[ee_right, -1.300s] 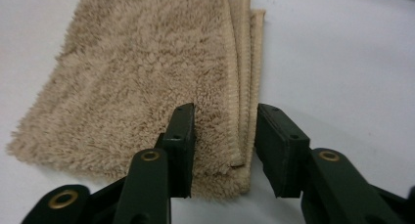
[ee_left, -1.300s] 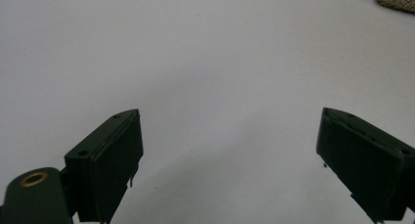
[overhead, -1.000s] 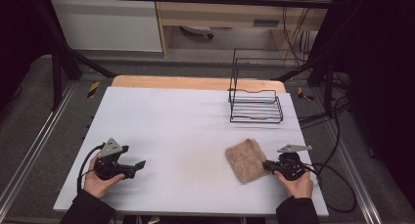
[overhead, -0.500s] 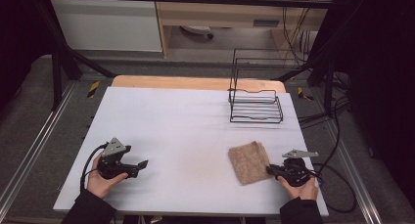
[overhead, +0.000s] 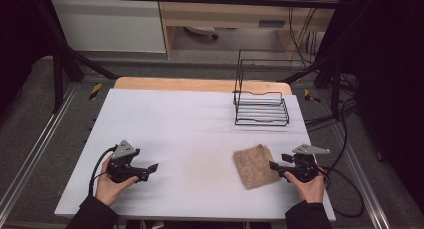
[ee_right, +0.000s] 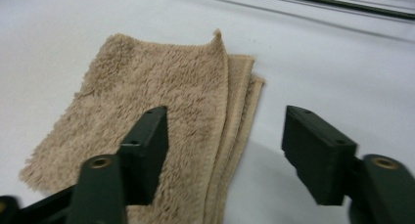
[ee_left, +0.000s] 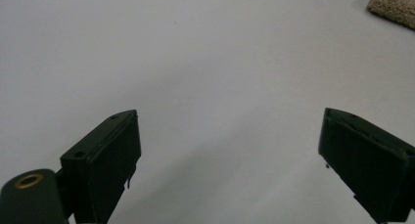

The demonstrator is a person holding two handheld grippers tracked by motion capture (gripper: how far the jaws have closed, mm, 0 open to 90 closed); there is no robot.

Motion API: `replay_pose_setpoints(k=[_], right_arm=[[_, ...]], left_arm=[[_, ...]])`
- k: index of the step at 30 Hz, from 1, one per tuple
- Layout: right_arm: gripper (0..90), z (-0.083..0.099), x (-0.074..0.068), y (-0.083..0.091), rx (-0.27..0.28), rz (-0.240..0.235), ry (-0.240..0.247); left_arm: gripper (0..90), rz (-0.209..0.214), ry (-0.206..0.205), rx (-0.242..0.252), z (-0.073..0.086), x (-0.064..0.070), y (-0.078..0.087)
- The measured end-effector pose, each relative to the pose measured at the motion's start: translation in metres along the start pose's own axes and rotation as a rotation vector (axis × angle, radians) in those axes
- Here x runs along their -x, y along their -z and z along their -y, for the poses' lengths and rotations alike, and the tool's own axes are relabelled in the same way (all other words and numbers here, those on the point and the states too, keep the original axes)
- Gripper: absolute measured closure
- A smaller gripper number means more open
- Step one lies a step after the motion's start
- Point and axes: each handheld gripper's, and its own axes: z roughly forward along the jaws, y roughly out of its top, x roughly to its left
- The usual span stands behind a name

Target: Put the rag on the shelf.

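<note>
A folded tan towel lies flat on the white table, near its front right. My right gripper sits at the towel's right edge, held low, jaws open with nothing between them. In the right gripper view the towel spreads under the left jaw and its folded edges run up between the two jaws. My left gripper rests at the front left, open over bare table. In the left gripper view a corner of the towel shows at the top right.
A black wire rack stands at the back right of the table. Cables trail off the right edge behind my right hand. A wooden strip runs along the table's far edge.
Both hands have drawn back toward the front edge a little. The right gripper has slid off the towel to its right edge. The towel stays flat.
</note>
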Motion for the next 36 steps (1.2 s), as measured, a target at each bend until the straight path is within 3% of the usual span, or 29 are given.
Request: replay_pose_setpoints(k=[11,13,24,31,36], right_arm=[[12.5,-0.006,0.005,-0.009,0.014,-0.018,0.025],[9.2,-0.005,0.005,-0.008,0.025,-0.033,0.034],[3.5,-0.001,0.003,-0.005,0.025,-0.035,0.040],[2.0,0.003,0.002,-0.003,0.026,-0.038,0.037],[1.6,0.005,0.002,-0.002,0.019,-0.034,0.040]], left_arm=[[3.3,0.044,-0.046,-0.038,-0.027,0.038,-0.032],[3.3,0.075,-0.058,-0.038,-0.033,0.047,-0.039],[5.4,0.153,-0.110,-0.038,-0.066,0.100,-0.079],[7.1,0.177,-0.114,-0.047,-0.077,0.121,-0.103],[9.8,0.165,-0.124,-0.069,-0.084,0.133,-0.120]])
